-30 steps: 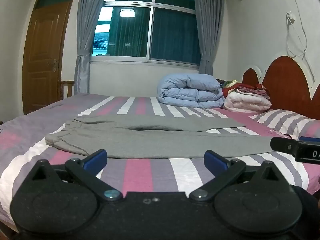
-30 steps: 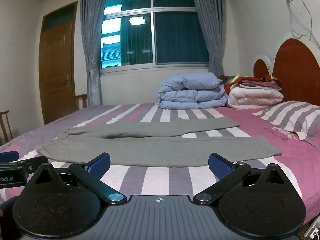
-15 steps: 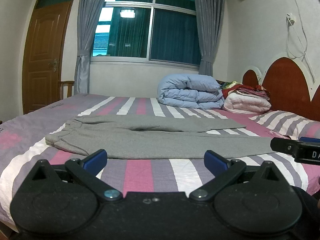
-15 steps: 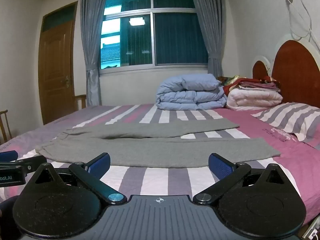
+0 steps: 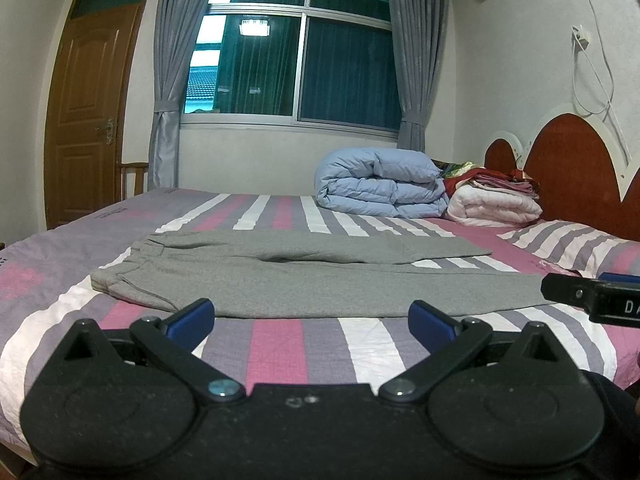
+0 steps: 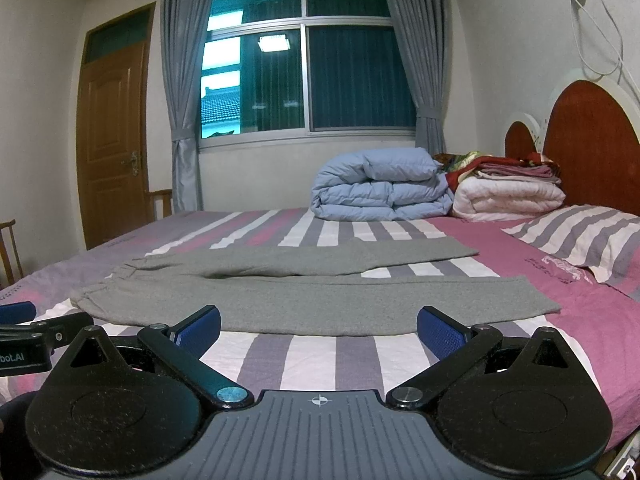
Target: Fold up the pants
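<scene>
Left gripper (image 5: 310, 318) is held wide open, blue pads (image 5: 191, 317) spread, nothing gripped, nothing touched; it is held low over the near edge of the bed (image 5: 296, 344). Right gripper (image 6: 319, 325) is likewise spread wide and empty, also at the near bed edge, clear of the fabric. Each gripper's tip is seen at the margin of the other's view, so the two are held side by side.

Pants (image 5: 304, 276), grey, are laid flat across the striped bed just beyond both grippers: waistband to the left, legs running right and slightly splayed, unfolded.

No containers are seen. Farther back, a folded blue duvet (image 5: 380, 188) and a stack of folded bedding (image 5: 494, 200) are set near the headboard (image 5: 576, 164); a striped pillow (image 5: 572, 246) lies to the right.
</scene>
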`<move>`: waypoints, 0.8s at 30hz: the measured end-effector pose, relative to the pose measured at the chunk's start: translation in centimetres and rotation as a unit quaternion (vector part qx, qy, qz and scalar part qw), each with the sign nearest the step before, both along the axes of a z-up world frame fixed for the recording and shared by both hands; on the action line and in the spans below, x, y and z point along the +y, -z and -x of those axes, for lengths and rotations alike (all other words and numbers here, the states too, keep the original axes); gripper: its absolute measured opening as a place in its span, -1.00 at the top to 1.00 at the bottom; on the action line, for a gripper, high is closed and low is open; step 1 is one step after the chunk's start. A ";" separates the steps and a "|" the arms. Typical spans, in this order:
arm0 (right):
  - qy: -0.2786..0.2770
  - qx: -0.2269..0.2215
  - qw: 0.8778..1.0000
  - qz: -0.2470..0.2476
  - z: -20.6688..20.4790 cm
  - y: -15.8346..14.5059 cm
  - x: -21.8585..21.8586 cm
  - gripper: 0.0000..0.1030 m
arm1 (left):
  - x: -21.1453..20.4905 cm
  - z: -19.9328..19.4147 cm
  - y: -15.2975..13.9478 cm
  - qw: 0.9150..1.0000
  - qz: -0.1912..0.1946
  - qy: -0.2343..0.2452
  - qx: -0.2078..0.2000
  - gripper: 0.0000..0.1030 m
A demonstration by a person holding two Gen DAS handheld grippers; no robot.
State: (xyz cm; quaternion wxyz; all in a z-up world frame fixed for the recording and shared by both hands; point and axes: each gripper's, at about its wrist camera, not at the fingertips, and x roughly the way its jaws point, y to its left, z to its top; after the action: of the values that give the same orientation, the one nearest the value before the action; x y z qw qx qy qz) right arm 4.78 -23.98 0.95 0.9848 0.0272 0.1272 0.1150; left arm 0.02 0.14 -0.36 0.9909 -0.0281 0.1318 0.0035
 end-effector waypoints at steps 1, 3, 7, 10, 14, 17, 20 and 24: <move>0.000 0.000 1.000 0.000 0.0 0.0 0.0 -1.00 | 0.0 0.0 0.0 1.000 0.000 0.000 0.000 -0.88; 0.000 0.000 1.000 0.000 0.0 0.0 0.0 -1.00 | 0.0 0.0 0.0 1.000 0.000 0.000 0.000 -0.88; 0.000 0.000 1.000 0.001 0.0 0.0 0.0 -1.00 | 0.0 0.0 -0.1 1.000 0.000 0.000 0.000 -0.88; 0.000 -0.001 1.000 0.000 0.0 0.0 0.0 -1.00 | 0.0 0.1 -0.1 1.000 0.000 0.000 -0.001 -0.88; 0.000 0.000 1.000 0.000 0.0 0.0 0.0 -1.00 | 0.0 0.3 -0.4 1.000 0.000 0.000 -0.001 -0.88; 0.000 0.000 1.000 0.001 0.0 0.0 0.0 -1.00 | 0.0 0.3 -0.4 1.000 0.000 0.000 0.000 -0.88; 0.000 0.000 1.000 0.000 0.0 0.0 0.0 -1.00 | 0.0 0.3 -0.4 1.000 0.000 0.000 -0.001 -0.88; 0.000 0.000 1.000 0.001 0.0 0.0 0.0 -1.00 | 0.0 0.3 -0.4 1.000 0.000 0.000 -0.001 -0.88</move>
State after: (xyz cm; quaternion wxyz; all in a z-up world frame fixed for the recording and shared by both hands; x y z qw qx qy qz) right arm 4.78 -24.00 0.92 0.9848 0.0265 0.1271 0.1152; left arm -0.26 0.16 0.03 0.9910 -0.0280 0.1311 0.0034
